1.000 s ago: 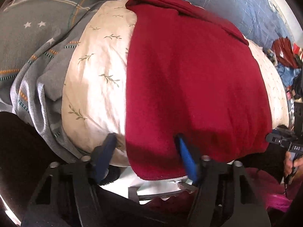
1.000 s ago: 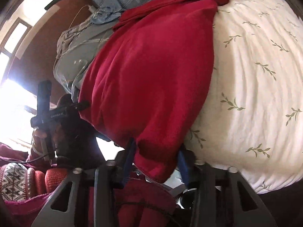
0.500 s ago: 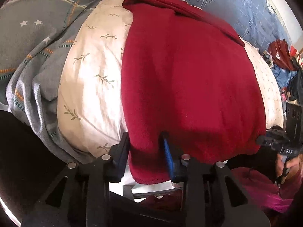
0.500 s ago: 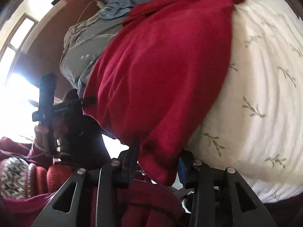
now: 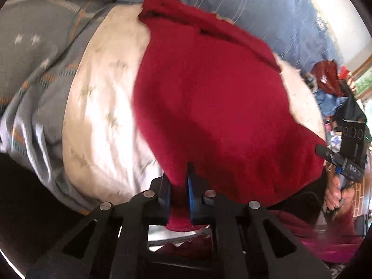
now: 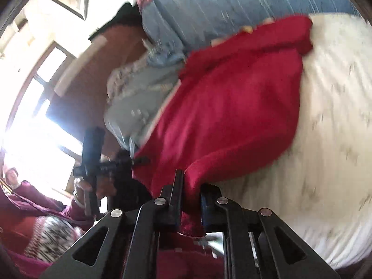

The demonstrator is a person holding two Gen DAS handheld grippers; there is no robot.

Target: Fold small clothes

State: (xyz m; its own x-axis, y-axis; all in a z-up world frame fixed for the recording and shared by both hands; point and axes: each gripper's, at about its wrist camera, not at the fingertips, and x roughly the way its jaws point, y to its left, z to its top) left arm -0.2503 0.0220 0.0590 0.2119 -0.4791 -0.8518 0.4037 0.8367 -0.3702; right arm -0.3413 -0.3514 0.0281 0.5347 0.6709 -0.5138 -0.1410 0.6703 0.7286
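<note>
Between both closed grippers, left gripper (image 5: 178, 190), right gripper (image 6: 189, 197), red garment (image 5: 209, 107) corners

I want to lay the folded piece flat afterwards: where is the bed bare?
Bare cream sheet lies between the red garment and the grey blanket, and right of the garment in the right wrist view. The blue pillow crowds the far end.

Both views are motion-blurred. The leaf print on the white bedding (image 5: 100, 125) is smeared beyond reading. The red garment (image 5: 209, 107) hem is hidden between the left gripper (image 5: 178, 193) pads; likewise inside the right gripper (image 6: 189, 200). Window (image 6: 34, 125) glare washes out detail. The grey blanket (image 5: 34, 53) runs off the frame edge.
</note>
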